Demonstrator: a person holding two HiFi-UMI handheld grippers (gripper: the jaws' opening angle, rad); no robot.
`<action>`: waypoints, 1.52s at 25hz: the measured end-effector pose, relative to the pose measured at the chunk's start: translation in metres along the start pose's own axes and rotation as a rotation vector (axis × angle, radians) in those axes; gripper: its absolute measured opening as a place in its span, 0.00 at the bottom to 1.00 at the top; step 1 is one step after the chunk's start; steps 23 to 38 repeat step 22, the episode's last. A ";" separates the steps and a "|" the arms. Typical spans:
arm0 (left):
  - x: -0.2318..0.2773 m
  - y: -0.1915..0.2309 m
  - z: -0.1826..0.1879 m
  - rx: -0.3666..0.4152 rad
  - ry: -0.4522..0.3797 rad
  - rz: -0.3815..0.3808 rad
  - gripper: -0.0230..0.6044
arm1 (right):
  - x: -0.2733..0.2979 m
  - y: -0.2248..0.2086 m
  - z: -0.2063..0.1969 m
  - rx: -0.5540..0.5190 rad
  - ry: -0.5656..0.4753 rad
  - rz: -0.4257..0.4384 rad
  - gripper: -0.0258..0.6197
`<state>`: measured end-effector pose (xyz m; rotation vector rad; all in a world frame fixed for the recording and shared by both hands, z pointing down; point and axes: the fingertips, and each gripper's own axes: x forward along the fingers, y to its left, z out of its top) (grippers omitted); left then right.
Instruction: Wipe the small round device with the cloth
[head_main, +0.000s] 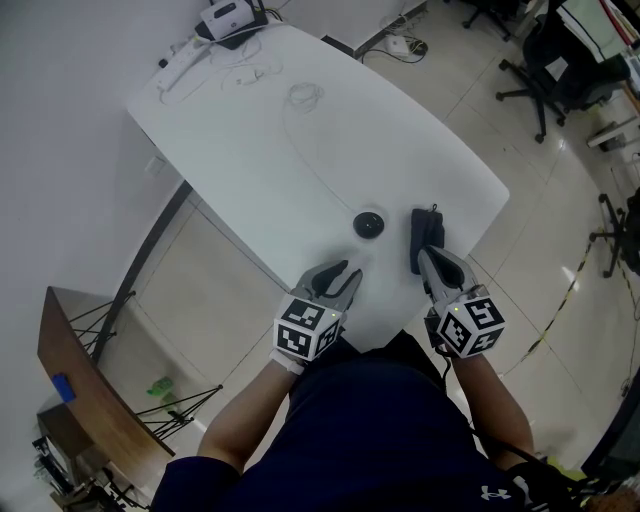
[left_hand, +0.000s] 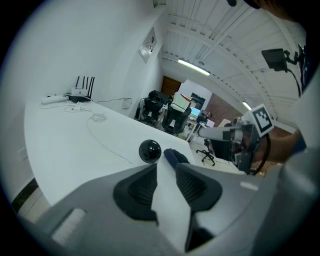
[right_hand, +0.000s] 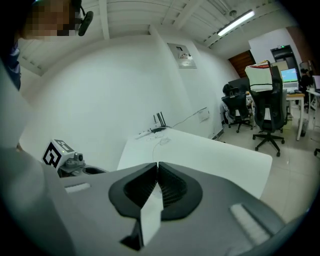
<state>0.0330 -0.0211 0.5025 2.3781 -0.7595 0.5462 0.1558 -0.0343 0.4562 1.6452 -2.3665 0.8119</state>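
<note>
The small round black device (head_main: 369, 224) sits on the white table (head_main: 300, 160) near its front edge. A dark cloth (head_main: 424, 230) lies just to its right. My left gripper (head_main: 348, 272) stands short of the device, jaws partly open with nothing between them. In the left gripper view the device (left_hand: 149, 151) and the cloth (left_hand: 175, 156) lie just beyond the left gripper (left_hand: 166, 167). My right gripper (head_main: 430, 255) has its tips at the cloth's near end. In its own view the right gripper (right_hand: 157, 164) is shut and no cloth shows between the pads.
A router (head_main: 228, 18), a power strip and a thin cable (head_main: 300, 95) lie at the table's far end. Office chairs (head_main: 555, 60) stand on the floor to the right. A wooden shelf (head_main: 75, 380) stands at lower left. The table's front edge is just below both grippers.
</note>
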 end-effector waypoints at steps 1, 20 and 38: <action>0.000 0.000 0.000 0.001 0.000 0.000 0.22 | 0.000 0.004 -0.001 -0.010 0.000 0.003 0.07; -0.009 -0.002 0.006 0.037 -0.020 -0.007 0.22 | 0.000 0.023 -0.008 -0.059 0.011 0.001 0.07; -0.010 -0.002 0.005 0.039 -0.019 -0.007 0.22 | 0.000 0.024 -0.008 -0.062 0.012 0.000 0.07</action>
